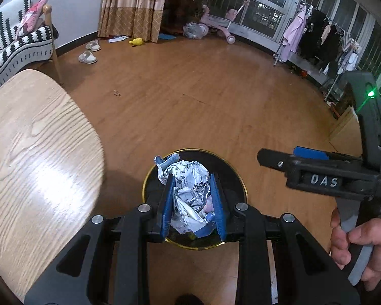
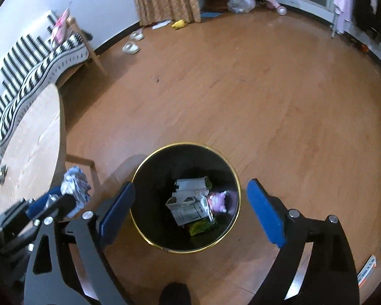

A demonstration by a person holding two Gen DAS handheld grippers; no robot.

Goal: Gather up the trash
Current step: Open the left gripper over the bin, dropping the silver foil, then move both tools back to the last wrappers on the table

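- Left claw (image 1: pixel 193 204) grips the crumpled paper (image 1: pixel 188 185), held directly above the black bin (image 2: pixel 185 198).
- Right claw (image 2: pixel 189 212) hangs spread and empty over the same bin.
- Judgement: letting go drops it straight in.

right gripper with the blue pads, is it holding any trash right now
No, the right gripper is open and empty above the black gold-rimmed trash bin; the left gripper holds the crumpled paper.

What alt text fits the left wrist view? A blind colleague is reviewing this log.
The left gripper clamps a crumpled printed paper wad above a black, gold-rimmed trash bin on a wood floor. A light wood table is at left; the hand-held right gripper enters from the right.
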